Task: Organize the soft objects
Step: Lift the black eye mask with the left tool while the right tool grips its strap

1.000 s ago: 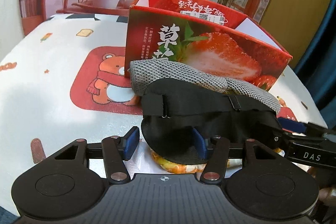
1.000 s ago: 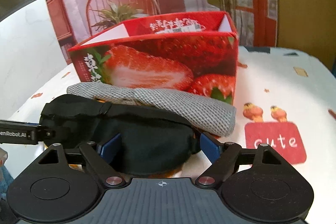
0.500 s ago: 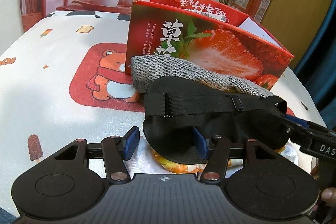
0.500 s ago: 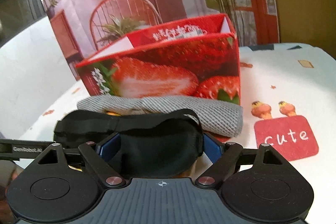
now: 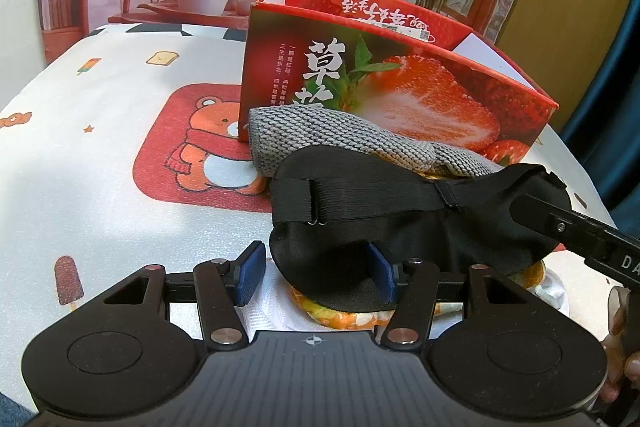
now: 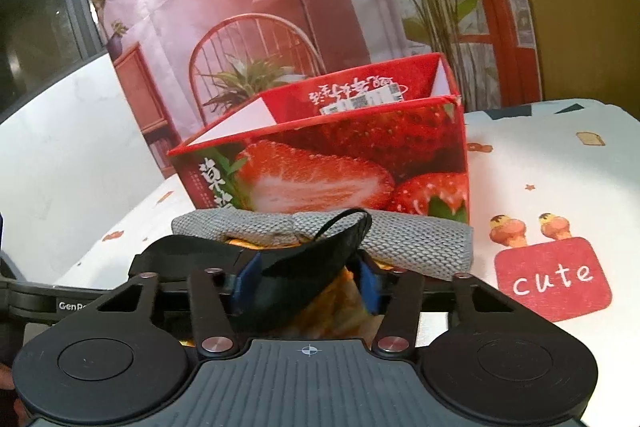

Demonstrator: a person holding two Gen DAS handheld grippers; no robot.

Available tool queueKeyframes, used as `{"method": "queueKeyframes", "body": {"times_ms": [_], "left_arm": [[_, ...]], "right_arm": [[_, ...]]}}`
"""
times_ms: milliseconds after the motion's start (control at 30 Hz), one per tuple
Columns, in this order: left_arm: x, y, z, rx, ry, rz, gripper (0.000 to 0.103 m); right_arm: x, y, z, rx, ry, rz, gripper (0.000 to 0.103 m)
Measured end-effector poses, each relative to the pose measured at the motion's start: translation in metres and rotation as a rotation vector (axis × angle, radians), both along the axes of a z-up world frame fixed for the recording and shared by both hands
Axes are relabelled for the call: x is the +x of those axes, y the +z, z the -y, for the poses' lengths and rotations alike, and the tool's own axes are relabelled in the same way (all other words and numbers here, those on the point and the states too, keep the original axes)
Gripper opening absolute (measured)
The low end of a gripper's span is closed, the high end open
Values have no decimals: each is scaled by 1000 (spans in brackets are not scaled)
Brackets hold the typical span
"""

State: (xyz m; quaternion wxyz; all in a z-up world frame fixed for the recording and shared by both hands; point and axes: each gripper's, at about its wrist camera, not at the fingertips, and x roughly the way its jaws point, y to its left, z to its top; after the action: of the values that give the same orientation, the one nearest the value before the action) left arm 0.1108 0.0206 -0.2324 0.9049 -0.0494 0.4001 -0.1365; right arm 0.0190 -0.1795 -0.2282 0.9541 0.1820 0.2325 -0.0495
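Both fisheye views bend strongly toward the rims, with dark corners. Warm, fairly bright light falls from about ten o'clock; a soft shadow band crosses the worktop (image 5: 100,195). Focus stays sharp, with no motion blur.

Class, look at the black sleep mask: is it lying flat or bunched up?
Bunched at one end. The sleep mask buckles upward between the closing right hand-held gripper; its other end lies spread over the pile.

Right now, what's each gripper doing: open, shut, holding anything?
Left gripper: open, the black fabric eye mask draped over one finger, not pinched.
Right gripper: jaws closing, bunching that mask's other end between the blue pads.
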Motion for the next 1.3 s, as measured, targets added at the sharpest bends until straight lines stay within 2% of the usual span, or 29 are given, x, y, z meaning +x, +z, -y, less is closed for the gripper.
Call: {"method": "queueKeyframes", "body": {"times_ms": [100, 367, 433, 500, 533, 700, 900, 1167, 1300], "left_arm": [[0, 0, -1, -6, 0, -1, 60], [0, -2, -2, -12, -1, 0, 60], [1, -2, -2, -13, 0, -1, 60], [0, -2, -2, -16, 1, -1, 60], [0, -1, -2, -16, 2, 2, 60], [-7, 14, 2, 17, -5, 61, 58], [-12, 30, -4, -18, 14, 129, 58], [-6, 24, -7, -34, 41, 107, 57], [-7, 23, -11, -24, 69, 111, 32]], "right_arm": [[0, 0, -1, -19, -17, -4, 40], [4, -1, 8, -1, -52, 10, 38], [6, -2, 9, -11, -58, 10, 31], [6, -4, 9, -22, -65, -1, 18], [6, -5, 9, -25, -68, -9, 16], [4, -7, 7, -42, -59, -14, 15], [4, -6, 2, -58, -30, -14, 15], [6, -7, -2, -56, -5, -23, 14], [5, -7, -1, -55, -9, -24, 14]]}}
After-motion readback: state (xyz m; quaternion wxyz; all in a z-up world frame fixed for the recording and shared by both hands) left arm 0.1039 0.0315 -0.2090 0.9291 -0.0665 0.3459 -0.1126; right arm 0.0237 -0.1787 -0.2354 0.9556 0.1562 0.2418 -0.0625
